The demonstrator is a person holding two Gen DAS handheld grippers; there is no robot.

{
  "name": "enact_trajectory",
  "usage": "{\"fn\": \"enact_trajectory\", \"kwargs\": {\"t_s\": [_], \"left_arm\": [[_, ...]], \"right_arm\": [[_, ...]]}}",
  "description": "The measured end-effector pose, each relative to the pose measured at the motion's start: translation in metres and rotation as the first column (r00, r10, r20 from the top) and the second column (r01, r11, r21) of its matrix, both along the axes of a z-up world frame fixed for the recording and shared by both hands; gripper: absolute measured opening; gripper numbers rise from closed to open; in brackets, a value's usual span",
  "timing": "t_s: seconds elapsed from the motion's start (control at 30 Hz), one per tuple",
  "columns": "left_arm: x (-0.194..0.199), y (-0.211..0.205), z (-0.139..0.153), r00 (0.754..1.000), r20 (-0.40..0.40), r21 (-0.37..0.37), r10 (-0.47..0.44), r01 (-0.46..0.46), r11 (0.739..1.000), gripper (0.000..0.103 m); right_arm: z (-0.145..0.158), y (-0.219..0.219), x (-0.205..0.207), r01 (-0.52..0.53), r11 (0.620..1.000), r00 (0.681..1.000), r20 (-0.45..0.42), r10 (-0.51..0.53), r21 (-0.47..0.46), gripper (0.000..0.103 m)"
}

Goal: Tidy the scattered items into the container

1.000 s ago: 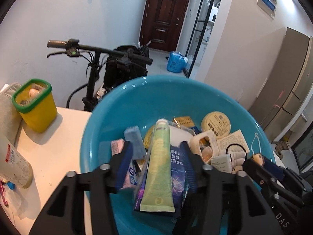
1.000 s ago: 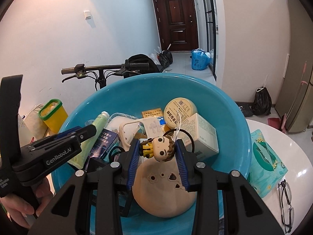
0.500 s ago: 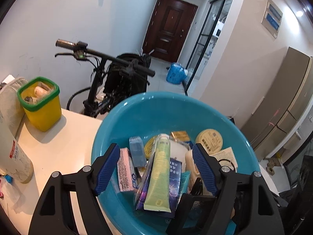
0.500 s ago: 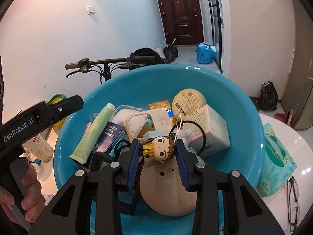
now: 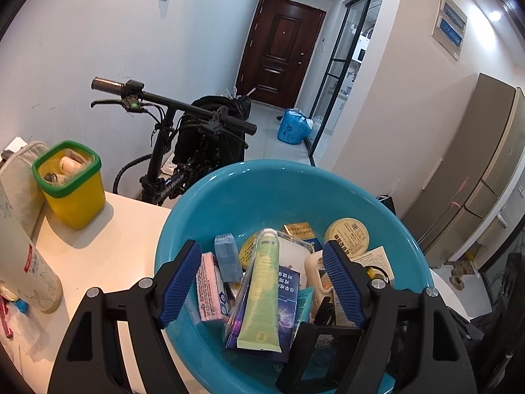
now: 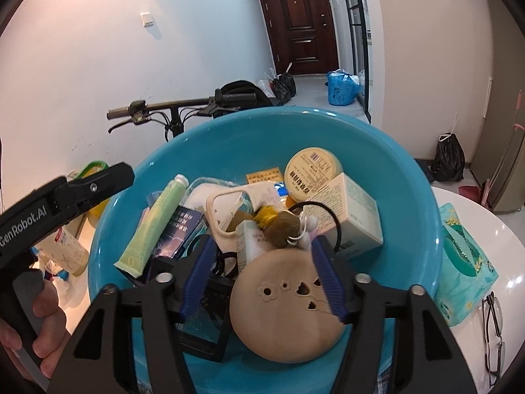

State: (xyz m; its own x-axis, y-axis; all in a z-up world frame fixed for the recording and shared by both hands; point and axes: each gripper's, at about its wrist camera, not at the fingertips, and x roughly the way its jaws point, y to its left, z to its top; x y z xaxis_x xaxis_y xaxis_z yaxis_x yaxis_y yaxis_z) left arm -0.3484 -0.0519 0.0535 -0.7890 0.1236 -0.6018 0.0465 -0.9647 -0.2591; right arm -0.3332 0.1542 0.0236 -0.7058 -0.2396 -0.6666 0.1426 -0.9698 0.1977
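A: L side first?
B: Yellow bin w/ green rim sits near the table's far edge, white bottle closer in. Bare tabletop between them and the basin – room to move there.

A: Left gripper?
B: The left gripper hangs over the near-left rim of the teal basin, jaws spread wide, nothing pinched. Green tube lies under the gap on a dark blue box, pads clear of both. Pink packet just beside the L pad.

A: Middle?
B: Basin's crowded: round yellow tin and white carton toward the far-right wall. Far inner wall is bare.

A: Right gripper?
B: The right gripper has just been opening; jaws apart, straddling the tan perforated disc. The small figurine lies loose in the pile beyond the tips, not gripped.

A: R edge?
B: Green wipes pack touches the basin's outer wall; glasses near the table rim. Tight there.
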Motion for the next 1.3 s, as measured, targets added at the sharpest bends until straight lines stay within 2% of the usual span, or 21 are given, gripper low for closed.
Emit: {"fn": "enact_trajectory", "kwargs": {"t_s": [0.3,0.4,0.47,0.63,0.87,1.0,1.17,1.3], "left_arm": [[0.022,0.004,0.030,0.996,-0.093,-0.058,0.012,-0.017,0.998,0.079],[0.034,0.008,0.044,0.989,-0.147,-0.083,0.010,-0.022,0.996,0.086],[0.043,0.011,0.053,0.984,-0.179,-0.095,0.004,-0.021,0.995,0.086],[0.070,0.018,0.079,0.962,-0.272,-0.128,-0.005,-0.030,0.991,0.086],[0.109,0.022,0.112,0.925,-0.380,-0.119,-0.013,-0.035,0.992,0.086],[0.131,0.023,0.128,0.900,-0.436,-0.122,-0.012,-0.045,0.992,0.086],[0.159,0.024,0.147,0.873,-0.489,-0.144,0.007,-0.088,0.986,0.086],[0.177,0.021,0.158,0.858,-0.514,-0.123,-0.001,-0.073,0.990,0.086]], "right_arm": [[0.025,0.017,0.010,0.048,0.998,0.997,-0.063,-0.051,-0.042,0.073],[0.039,0.021,0.017,0.069,0.997,0.992,-0.103,-0.073,-0.043,0.083],[0.048,0.022,0.023,0.094,0.995,0.986,-0.133,-0.097,-0.030,0.085],[0.074,0.024,0.041,0.119,0.993,0.970,-0.212,-0.117,0.001,0.086],[0.112,0.022,0.072,0.160,0.986,0.930,-0.341,-0.138,0.038,0.093],[0.131,0.021,0.096,0.162,0.987,0.899,-0.413,-0.145,0.006,0.100],[0.149,0.018,0.119,0.108,0.993,0.877,-0.464,-0.122,-0.057,0.101],[0.162,0.015,0.139,0.091,0.994,0.852,-0.513,-0.105,-0.053,0.101]]}}
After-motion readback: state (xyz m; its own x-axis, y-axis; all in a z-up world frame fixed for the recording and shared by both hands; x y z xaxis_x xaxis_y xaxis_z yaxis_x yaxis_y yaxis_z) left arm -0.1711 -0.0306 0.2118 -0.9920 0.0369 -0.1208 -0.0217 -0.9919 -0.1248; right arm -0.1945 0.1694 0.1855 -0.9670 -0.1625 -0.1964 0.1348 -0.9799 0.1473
